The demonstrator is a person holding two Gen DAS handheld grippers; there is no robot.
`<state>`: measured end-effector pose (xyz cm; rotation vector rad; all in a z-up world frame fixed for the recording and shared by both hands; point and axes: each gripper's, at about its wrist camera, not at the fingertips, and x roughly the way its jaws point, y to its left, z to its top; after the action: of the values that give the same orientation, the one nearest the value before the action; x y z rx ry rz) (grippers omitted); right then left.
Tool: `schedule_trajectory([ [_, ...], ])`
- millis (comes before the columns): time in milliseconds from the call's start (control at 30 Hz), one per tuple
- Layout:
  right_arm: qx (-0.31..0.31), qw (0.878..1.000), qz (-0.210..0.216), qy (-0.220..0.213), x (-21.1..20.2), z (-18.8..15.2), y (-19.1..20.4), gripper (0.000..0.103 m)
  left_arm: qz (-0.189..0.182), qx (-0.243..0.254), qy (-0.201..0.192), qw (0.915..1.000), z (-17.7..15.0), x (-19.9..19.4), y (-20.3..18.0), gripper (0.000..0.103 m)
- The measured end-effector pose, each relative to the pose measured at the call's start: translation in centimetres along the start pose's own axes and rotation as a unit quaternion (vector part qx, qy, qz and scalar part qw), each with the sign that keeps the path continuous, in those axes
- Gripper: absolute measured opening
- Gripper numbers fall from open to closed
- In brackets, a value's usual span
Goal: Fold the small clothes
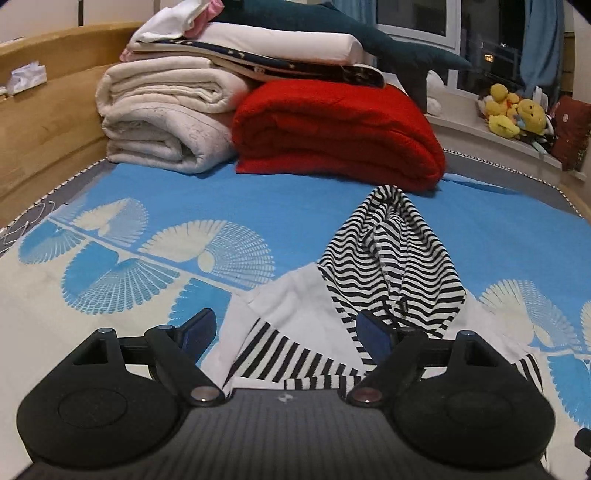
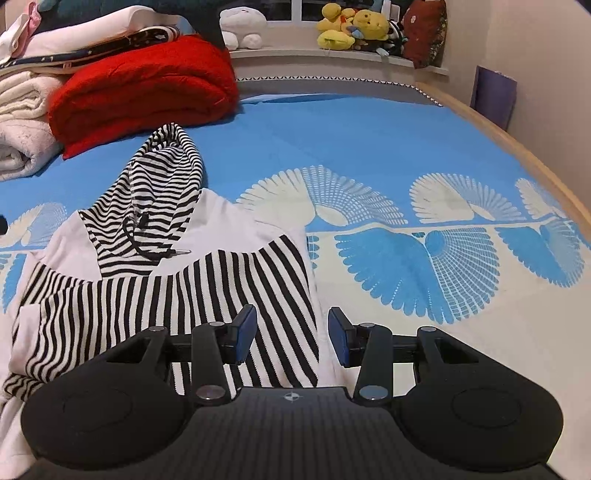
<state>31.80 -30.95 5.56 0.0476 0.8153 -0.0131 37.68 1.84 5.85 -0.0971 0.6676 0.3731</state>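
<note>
Left wrist view: left gripper (image 1: 286,334) released, fingers spread, black-and-white striped hooded top (image 1: 388,269) flat on blue fan-patterned bedsheet (image 1: 258,192), hood at 1 o'clock, folded red blanket (image 1: 340,133) at 12, right wrist view: right gripper (image 2: 291,338) parted over top's (image 2: 177,288) striped edge, yellow plush toys (image 2: 351,26) at 12.

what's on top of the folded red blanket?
On the folded red blanket, a navy-edged patterned cloth and folded white bedding overlap its top. Anything beneath the blanket is hidden.

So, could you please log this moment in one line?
left gripper: open, empty | right gripper: open, empty | striped hoodie: on bed, sleeves folded in
</note>
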Motion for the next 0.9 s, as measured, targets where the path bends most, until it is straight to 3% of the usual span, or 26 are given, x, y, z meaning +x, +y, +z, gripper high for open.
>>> schedule_trajectory([
  [67, -0.002, 1.0, 0.011, 0.003, -0.1, 0.2, -0.3, 0.045, -0.011, 0.006, -0.007, 0.9999, 0.1, -0.3, 0.1, 0.087],
  [233, 0.003, 1.0, 0.002, 0.007, -0.1, 0.4, -1.3, 0.045, 0.015, 0.046, -0.046, 0.9978, 0.3, -1.2, -0.6, 0.087],
  [433, 0.011, 1.0, 0.004, -0.002, -0.3, 0.6, -1.5, 0.045, 0.034, 0.038, -0.028, 0.9983, -0.4, -1.4, -0.5, 0.086],
  [567, 0.014, 1.0, 0.012, 0.003, 0.0, 0.7, -1.4, 0.045, 0.019, 0.062, -0.024, 0.9976, -0.8, -1.4, -0.7, 0.08],
  [767, 0.035, 0.999, 0.0, -0.006, 0.1, 2.0, -2.7, 0.045, 0.017, 0.09, -0.014, 0.9957, 1.4, 3.4, -0.6, 0.072],
  [900, 0.051, 0.999, -0.01, -0.008, 0.3, 2.3, -3.6, 0.045, -0.018, 0.116, -0.017, 0.993, 3.5, 8.2, -1.7, 0.072],
])
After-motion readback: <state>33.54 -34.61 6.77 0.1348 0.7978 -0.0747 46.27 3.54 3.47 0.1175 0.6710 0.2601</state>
